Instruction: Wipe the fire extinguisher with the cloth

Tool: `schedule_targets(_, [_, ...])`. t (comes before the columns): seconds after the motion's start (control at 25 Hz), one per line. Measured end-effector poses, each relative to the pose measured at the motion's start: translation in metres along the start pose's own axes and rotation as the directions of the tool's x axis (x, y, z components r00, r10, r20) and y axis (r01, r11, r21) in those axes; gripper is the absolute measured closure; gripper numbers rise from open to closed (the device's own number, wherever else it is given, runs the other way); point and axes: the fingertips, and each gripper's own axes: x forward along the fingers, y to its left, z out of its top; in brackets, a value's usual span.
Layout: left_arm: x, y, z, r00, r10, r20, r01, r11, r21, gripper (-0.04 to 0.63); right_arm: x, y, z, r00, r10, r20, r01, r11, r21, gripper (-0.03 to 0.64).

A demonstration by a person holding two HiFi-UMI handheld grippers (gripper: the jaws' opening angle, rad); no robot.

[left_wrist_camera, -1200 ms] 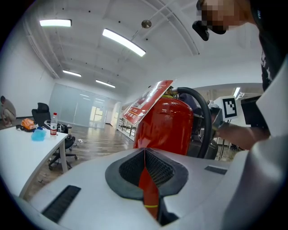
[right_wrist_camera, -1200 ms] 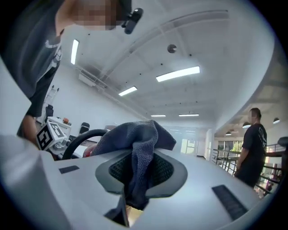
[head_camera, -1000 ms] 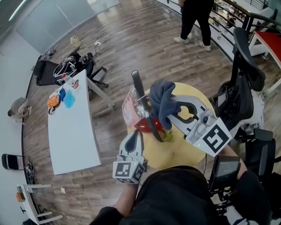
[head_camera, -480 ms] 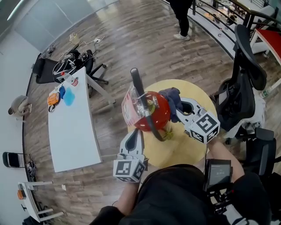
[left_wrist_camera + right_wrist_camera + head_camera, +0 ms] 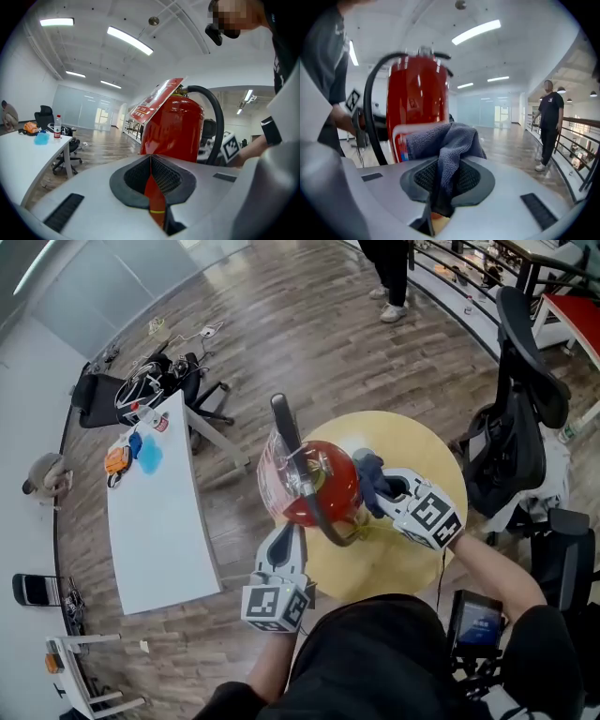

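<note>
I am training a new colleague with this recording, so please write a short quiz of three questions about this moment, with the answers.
1. What does the right gripper hold? A a bottle; B the blue-grey cloth; C a brush.
2. True or false: the fire extinguisher lies on the floor.
3. Fill in: the left gripper has its jaws ____.
Key: 1 B. 2 False: it stands upright on the round yellow table. 3 Shut, with nothing between them.

The red fire extinguisher (image 5: 330, 486) is wearing a black hose (image 5: 286, 427); at its 3 o'clock the blue-grey cloth (image 5: 367, 474) is showing against the yellow table (image 5: 403, 561).
</note>
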Motion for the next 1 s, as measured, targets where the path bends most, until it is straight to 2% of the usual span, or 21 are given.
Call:
schedule_targets(0.12, [0.0, 0.0, 0.0, 1.0, 0.0, 0.001, 0.0, 1.0, 0.002, 0.572, -0.033, -0.003, 0.105, 0.976, 0.005, 0.217, 0.002, 0.999, -0.032, 0.54])
schedule_targets(0.16, [-0.001, 0.0, 0.0, 1.0, 0.002, 0.004, -0.002, 1.0, 0.002, 0.572, -0.041, -0.002, 0.126, 0.967, -0.005, 0.255, 0.019, 0.999, -0.051, 0.541])
schedule_targets(0.24, [-0.001, 0.0, 0.001, 1.0, 0.009, 0.013, -0.009, 1.0, 0.001, 0.572, -0.046, 0.0, 0.134, 0.96, -0.01, 0.281, 0.024, 0.999, -0.048, 0.541])
schedule_targets(0.36, [-0.002, 0.001, 0.005, 1.0, 0.015, 0.021, -0.015, 1.0, 0.002, 0.572, -0.031, -0.002, 0.087, 0.969, -0.02, 0.246, 0.0, 0.997, 0.083, 0.541])
schedule_targets(0.48, [0.001, 0.001, 0.01, 0.999, 0.021, 0.031, -0.021, 1.0, 0.007, 0.572, -0.004, -0.01, 0.016, 0.991, -0.063, 0.116, 0.041, 0.982, 0.182, 0.541])
schedule_targets(0.6, [-0.001, 0.001, 0.013, 0.999, 0.035, 0.033, -0.035, 0.999, 0.004, 0.572, 0.013, -0.013, -0.026, 0.996, -0.081, 0.026, 0.073, 0.973, 0.218, 0.541])
schedule_targets(0.72, [-0.002, 0.0, 0.014, 0.998, 0.041, 0.037, -0.042, 0.999, 0.007, 0.572, 0.008, -0.01, -0.012, 0.994, -0.107, 0.021, 0.103, 0.985, 0.137, 0.542])
schedule_targets(0.8, [-0.002, 0.0, 0.015, 0.998, 0.04, 0.04, -0.041, 0.999, 0.008, 0.572, -0.009, -0.006, 0.027, 0.989, -0.09, 0.113, 0.08, 0.992, 0.098, 0.543])
schedule_targets(0.92, [-0.001, 0.001, 0.013, 0.998, 0.043, 0.043, -0.044, 0.999, 0.001, 0.572, -0.037, -0.001, 0.109, 0.957, -0.048, 0.285, 0.058, 0.998, -0.027, 0.543])
schedule_targets(1.0, [0.0, 0.002, 0.011, 0.998, 0.05, 0.044, -0.049, 0.999, -0.01, 0.573, -0.046, 0.0, 0.137, 0.949, -0.025, 0.315, 0.069, 0.989, -0.128, 0.543])
